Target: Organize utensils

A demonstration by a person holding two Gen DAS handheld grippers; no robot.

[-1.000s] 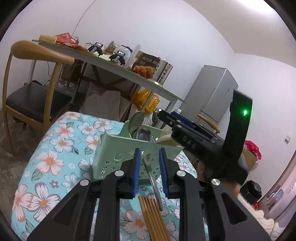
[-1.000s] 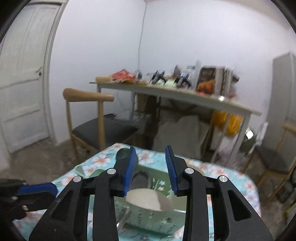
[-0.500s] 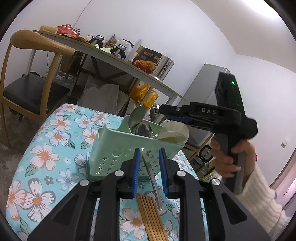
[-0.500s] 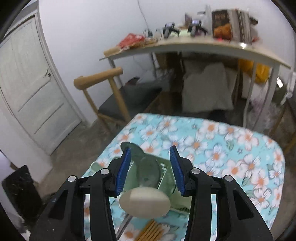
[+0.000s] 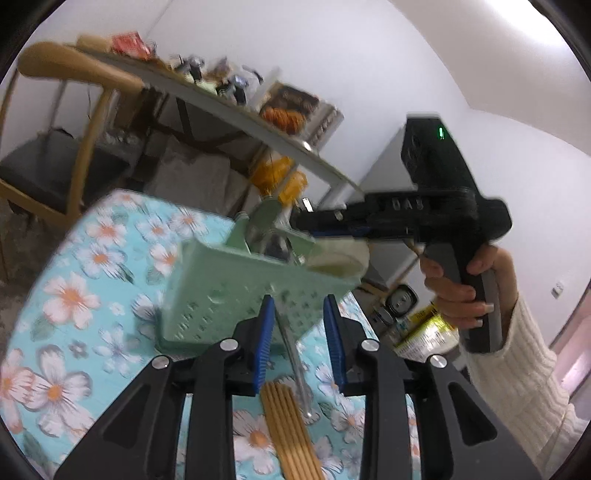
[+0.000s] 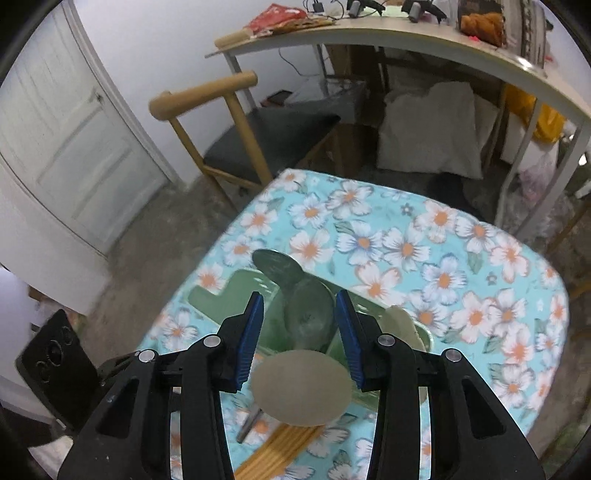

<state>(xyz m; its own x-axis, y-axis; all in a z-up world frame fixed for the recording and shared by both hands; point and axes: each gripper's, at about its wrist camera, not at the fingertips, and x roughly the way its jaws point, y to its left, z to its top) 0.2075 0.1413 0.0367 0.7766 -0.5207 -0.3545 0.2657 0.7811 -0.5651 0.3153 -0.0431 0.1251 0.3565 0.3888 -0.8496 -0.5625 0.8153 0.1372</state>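
A mint-green perforated utensil caddy (image 5: 236,291) stands on the table with the blue floral tablecloth (image 5: 74,295), nearer the cloth's left edge as the right wrist view has it. Steel spoons (image 6: 306,310) stand bowl-up in its compartments, and a pale cream spoon (image 6: 402,325) leans in the section at the right end.

The right gripper (image 6: 299,332) hangs over the caddy, pointing down into it, held by a hand in a white knitted sleeve (image 5: 461,291). Its blue-padded fingers (image 6: 251,339) are spread apart, with a dark spoon bowl showing between them but not pinched. A cream disc-shaped utensil head (image 6: 299,387) sits just under the gripper body, at the caddy's near wall; what carries it is hidden.

The left gripper (image 5: 299,339) is low at the near side of the caddy, fingers released and wide. Between them a metal utensil handle (image 5: 291,354) lies on the cloth, touching neither pad. Just beside it lies a bundle of wooden chopsticks (image 5: 288,432), running toward the near edge.

Behind stand a wooden chair (image 6: 236,122) and a cluttered long table (image 6: 424,33).
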